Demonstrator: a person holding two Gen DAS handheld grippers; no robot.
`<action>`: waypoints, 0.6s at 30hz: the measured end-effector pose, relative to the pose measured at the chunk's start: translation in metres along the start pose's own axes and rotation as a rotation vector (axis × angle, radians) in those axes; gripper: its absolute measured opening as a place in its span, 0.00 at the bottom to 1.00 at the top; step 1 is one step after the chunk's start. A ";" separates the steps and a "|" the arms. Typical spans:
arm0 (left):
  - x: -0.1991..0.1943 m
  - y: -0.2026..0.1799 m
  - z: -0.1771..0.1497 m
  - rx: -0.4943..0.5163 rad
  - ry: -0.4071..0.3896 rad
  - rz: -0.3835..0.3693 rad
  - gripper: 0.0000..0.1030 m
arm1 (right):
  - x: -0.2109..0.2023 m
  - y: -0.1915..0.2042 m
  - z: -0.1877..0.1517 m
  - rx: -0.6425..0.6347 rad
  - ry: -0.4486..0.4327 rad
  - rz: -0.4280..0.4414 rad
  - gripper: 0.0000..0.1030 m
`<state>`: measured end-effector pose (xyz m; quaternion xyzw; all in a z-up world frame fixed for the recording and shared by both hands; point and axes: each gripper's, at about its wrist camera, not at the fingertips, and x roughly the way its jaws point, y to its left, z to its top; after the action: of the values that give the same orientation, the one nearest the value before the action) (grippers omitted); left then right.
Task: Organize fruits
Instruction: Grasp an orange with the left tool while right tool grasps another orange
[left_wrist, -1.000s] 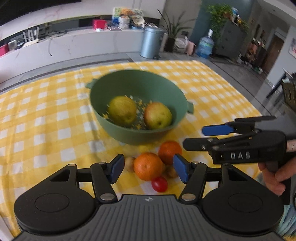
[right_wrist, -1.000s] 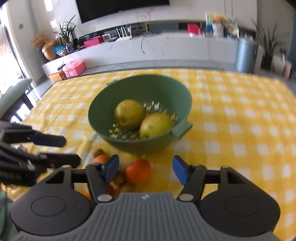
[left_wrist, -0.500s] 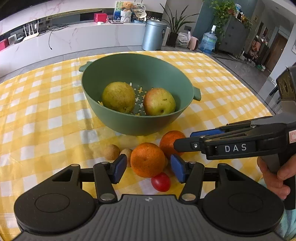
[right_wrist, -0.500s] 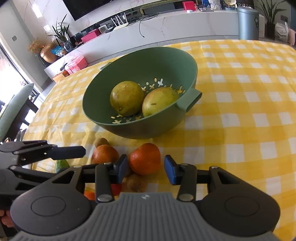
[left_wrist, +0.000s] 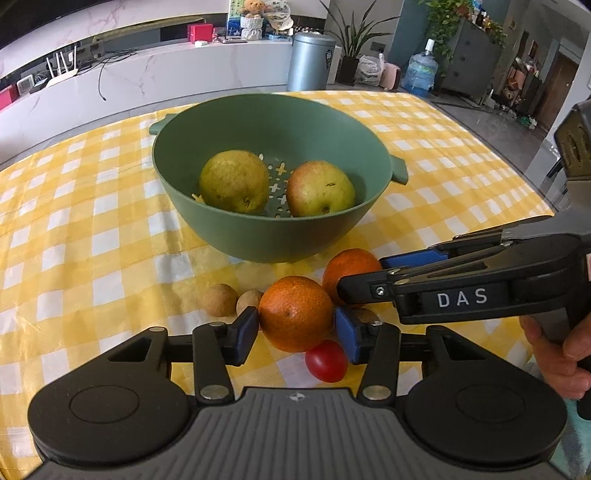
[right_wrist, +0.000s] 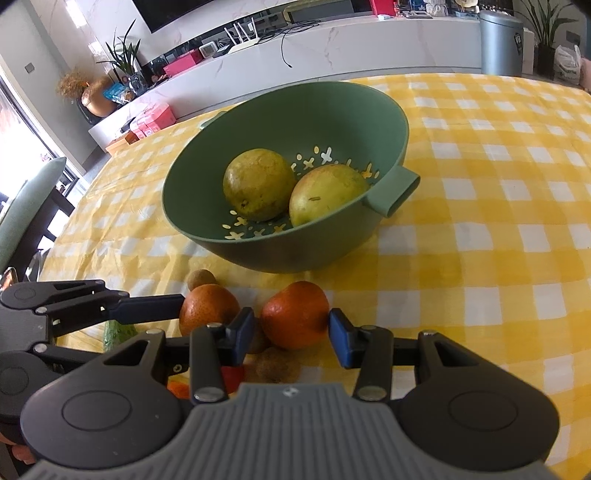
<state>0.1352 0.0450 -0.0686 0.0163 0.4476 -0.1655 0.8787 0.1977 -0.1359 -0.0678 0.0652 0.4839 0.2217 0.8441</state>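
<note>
The cherry tomato (left_wrist: 326, 360) is partly covered by the left gripper (left_wrist: 295, 332) and the near orange (left_wrist: 295, 314). The far orange (left_wrist: 351, 271) is partly masked by the right gripper (right_wrist: 291, 330). In the right wrist view, a brown fruit (right_wrist: 273, 365) is cut by the gripper body, and a green item (right_wrist: 117, 334) cannot be identified.

Matt green plastic bowl (left_wrist: 271, 236); creased checked cloth (left_wrist: 92, 236); glossy tomato (left_wrist: 326, 361).
</note>
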 end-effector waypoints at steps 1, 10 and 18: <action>0.000 0.000 0.001 0.001 -0.001 0.001 0.54 | 0.001 -0.001 0.000 -0.002 0.002 -0.004 0.42; 0.001 -0.002 0.001 -0.004 -0.002 0.006 0.50 | 0.010 -0.006 0.000 0.036 0.040 0.000 0.42; 0.003 0.001 0.001 -0.030 0.006 -0.006 0.50 | 0.012 -0.009 0.000 0.060 0.050 0.013 0.43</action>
<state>0.1381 0.0451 -0.0706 0.0021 0.4529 -0.1611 0.8769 0.2053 -0.1388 -0.0803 0.0881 0.5108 0.2139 0.8280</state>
